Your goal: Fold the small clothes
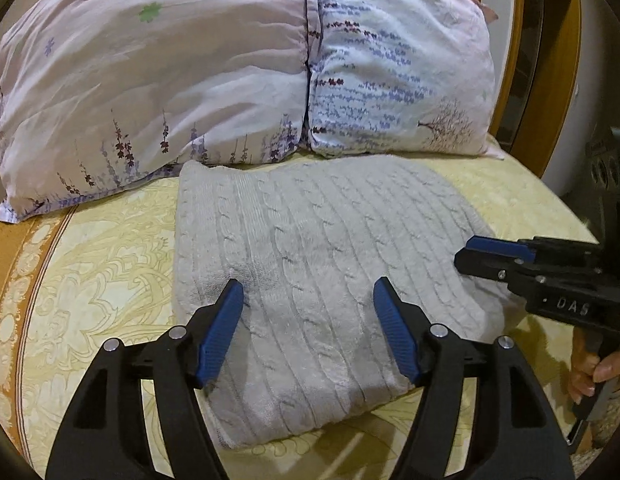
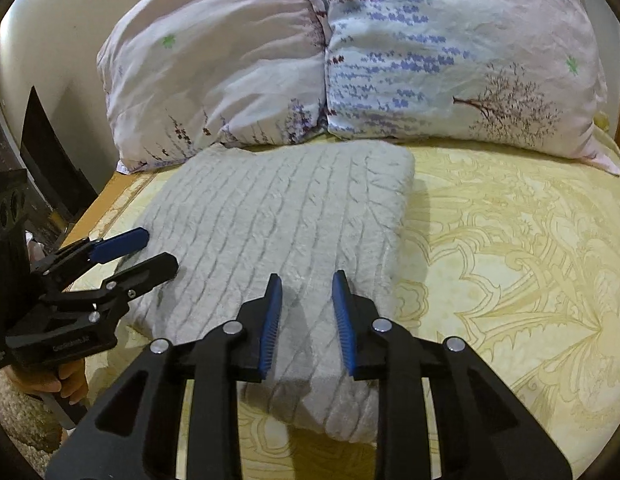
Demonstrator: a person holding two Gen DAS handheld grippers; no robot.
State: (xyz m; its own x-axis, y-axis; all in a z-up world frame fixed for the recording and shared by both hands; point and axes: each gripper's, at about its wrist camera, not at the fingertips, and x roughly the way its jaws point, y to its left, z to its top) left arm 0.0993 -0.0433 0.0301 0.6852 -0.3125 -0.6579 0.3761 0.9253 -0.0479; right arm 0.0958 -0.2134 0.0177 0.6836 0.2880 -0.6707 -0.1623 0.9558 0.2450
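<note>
A: Looking at the sweater (image 1: 310, 264), you seem nearly finished: it lies as a tidy folded block on the bed (image 1: 90, 280), just in front of the pillows (image 1: 170, 80).

B: And my grippers?

A: Your left hand-held gripper (image 1: 308, 304) stands wide above the sweater's near edge, gripping nothing. Your right hand-held gripper (image 2: 306, 300) is narrow, also empty, over the sweater's near corner. Little seems left beyond smoothing.

folded pale-grey cable-knit sweater (image 1: 310, 272) flat on yellow patterned bed (image 1: 90, 280) | left hand-held gripper (image 1: 308, 296) above it, jaws apart, empty | right hand-held gripper (image 1: 468, 254) at sweater's right edge | two floral pillows (image 1: 170, 80) behind
</note>
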